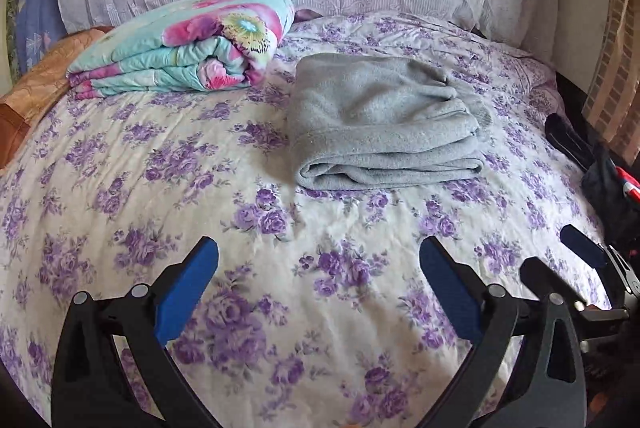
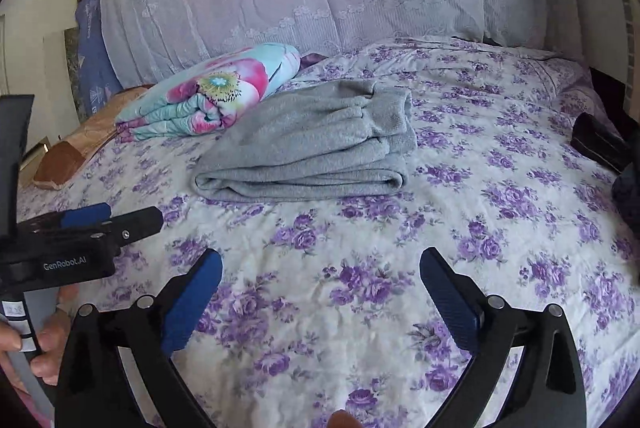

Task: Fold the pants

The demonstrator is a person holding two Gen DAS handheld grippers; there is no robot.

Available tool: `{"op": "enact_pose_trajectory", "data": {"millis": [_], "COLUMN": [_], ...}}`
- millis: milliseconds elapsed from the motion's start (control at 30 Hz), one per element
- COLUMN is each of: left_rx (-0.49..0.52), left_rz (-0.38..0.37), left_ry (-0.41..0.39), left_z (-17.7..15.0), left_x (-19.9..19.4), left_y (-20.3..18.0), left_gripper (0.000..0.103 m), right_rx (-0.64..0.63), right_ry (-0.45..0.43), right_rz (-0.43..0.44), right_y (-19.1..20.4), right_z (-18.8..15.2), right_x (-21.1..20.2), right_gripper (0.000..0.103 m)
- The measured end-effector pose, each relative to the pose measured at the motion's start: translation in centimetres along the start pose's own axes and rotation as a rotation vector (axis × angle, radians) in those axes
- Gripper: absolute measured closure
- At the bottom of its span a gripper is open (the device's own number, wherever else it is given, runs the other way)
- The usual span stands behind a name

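grey pants (image 1: 384, 124) folded (neat stack)

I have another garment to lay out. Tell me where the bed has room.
Widest free patch: the floral bedspread between the folded grey pants and both open hand-held grippers. Another strip lies right of the pants. Crowded: the far left, where the flowered quilt sits close beside the pants, and the right edge with dark items.
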State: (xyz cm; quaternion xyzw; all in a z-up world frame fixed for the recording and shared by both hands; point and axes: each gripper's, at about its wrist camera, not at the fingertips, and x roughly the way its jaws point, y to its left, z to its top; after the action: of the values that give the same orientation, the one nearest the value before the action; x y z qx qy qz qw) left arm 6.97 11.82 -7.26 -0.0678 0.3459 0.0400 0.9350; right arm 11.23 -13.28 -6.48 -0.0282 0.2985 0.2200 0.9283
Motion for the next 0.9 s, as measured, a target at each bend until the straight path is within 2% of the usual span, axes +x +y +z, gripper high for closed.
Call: {"op": "enact_pose_trajectory", "data": {"millis": [133,233,400,500,700,900], "left_rx": [0.019,0.04,0.048,0.055,0.067,0.092], "left_rz": [-0.004,0.02,0.007,0.008,-0.023,-0.014], "left_ry": [-0.011,-0.019,-0.016,-0.032,-0.014,-0.021], "left_z": [-0.6,-0.7,-0.9,-1.1,-1.5,-1.7], "left_x": [-0.2,-0.2,-0.6,-1.0,-0.9,-0.9], "left_y": [-0.4,-0.4,-0.3,-0.3,-0.8,-1.3], "left_gripper": [0.004,0.005,0.004,0.004,0.005,0.004], "right_rx": [-0.027,-0.048,-0.05,-0.05,-0.069,-0.068], "right_ry": [0.052,0.058,0.073,0.06,0.046,0.06], "right_rz": [-0.066,-0.089,-0.093,-0.09,-0.095,-0.094], "right_y": [0.3,0.7,0.8,0.7,1.1,1.1], "right_z": [-0.6,-0.8,-0.9,-0.9,-1.0,-1.0], "right_x": [1.0,1.3,1.7,1.4,1.2,1.5], "right_gripper": [0.003,0.003,0.003,0.003,0.003,0.003]}}
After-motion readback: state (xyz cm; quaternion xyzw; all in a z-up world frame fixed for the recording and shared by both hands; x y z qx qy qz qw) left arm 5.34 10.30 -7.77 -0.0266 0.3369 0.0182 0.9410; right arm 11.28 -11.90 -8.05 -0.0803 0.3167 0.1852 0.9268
